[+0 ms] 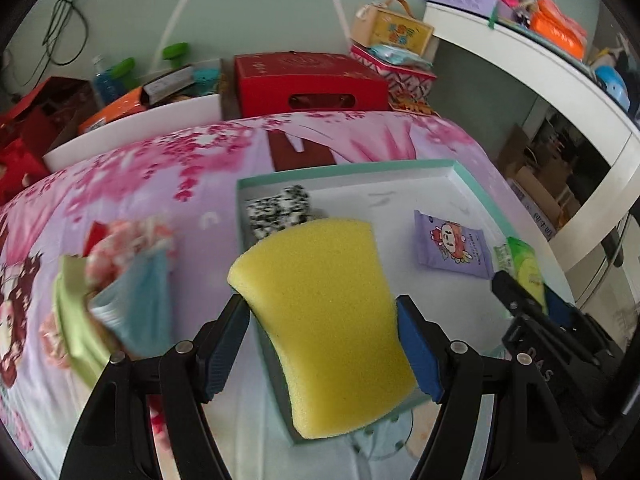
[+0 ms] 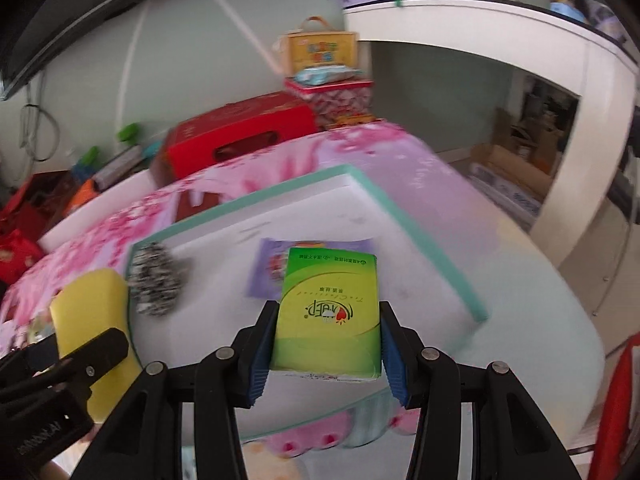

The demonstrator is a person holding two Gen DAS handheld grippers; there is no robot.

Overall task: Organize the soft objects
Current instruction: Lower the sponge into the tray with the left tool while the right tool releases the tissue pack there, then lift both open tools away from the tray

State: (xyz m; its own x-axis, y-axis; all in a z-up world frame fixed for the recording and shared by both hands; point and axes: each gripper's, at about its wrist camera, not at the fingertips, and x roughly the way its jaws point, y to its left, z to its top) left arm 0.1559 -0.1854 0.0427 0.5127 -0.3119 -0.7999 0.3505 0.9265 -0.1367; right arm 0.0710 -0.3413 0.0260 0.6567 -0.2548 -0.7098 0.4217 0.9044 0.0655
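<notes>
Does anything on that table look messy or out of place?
Yes: a heap of crumpled cloths lies loose on the floral tablecloth, outside the tray that already holds a speckled item and a purple packet.

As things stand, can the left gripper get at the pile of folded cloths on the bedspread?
Probably not yet. The left gripper is shut on the yellow sponge, so its jaws are full. The folded cloths lie uncovered to its left, outside the teal tray; nothing else blocks them.

Yellow sponge [image 1: 324, 320]; green tissue pack [image 2: 329, 312]; teal-rimmed white tray [image 1: 460, 168] (speckled black-white roll [image 1: 278, 210] inside).
</notes>
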